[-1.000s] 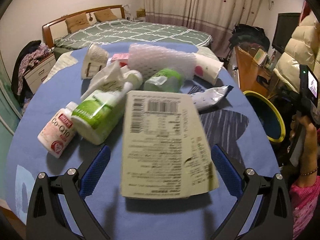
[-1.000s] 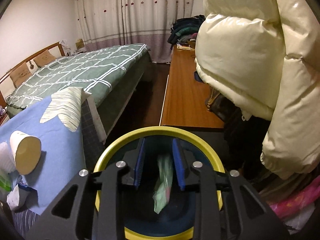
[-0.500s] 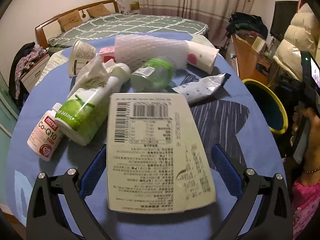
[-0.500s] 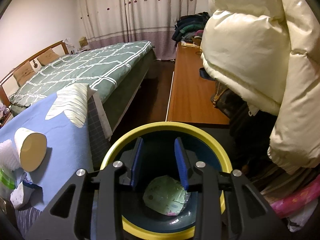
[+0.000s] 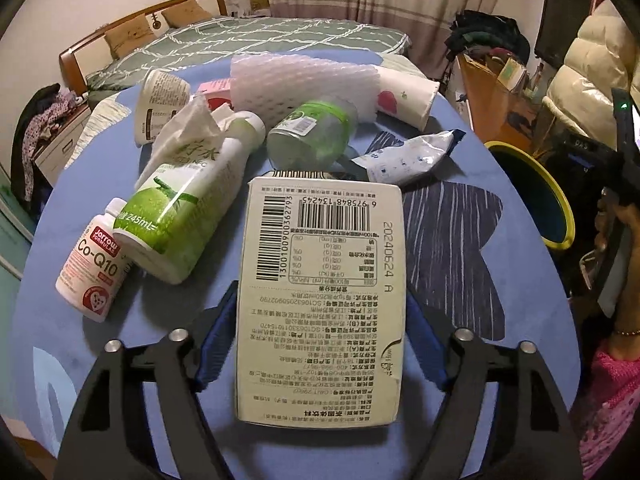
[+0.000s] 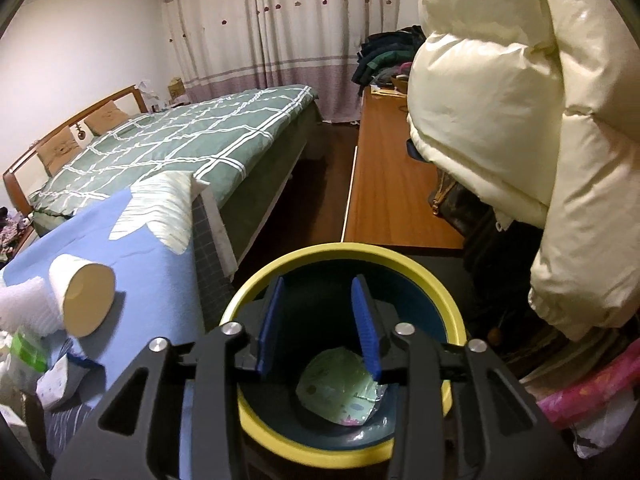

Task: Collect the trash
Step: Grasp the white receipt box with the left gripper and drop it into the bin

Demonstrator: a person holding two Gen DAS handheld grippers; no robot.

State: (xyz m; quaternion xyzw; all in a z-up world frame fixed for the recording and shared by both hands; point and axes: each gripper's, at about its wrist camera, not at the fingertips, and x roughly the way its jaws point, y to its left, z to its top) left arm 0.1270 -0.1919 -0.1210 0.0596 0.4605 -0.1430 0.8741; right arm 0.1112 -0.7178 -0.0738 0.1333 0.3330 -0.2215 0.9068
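Lay flat on the table nearest the camera: a carton. Lay left of it: a bottle, a pill bottle beside that. Behind, a jar, foam wrap, a paper cup. Right, off the table edge, stood a bin with a wrapper in it.

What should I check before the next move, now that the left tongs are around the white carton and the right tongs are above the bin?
1. White carton lies between the fingers of the left tongs, which are closing: ok.
2. Pads pressing firmly on both sides of the carton: cannot tell.
3. Green bottle lies apart from the left tongs: ok.
4. Right tongs, opening, have nothing between them: ok.
5. Green wrapper lies inside the bin: ok.
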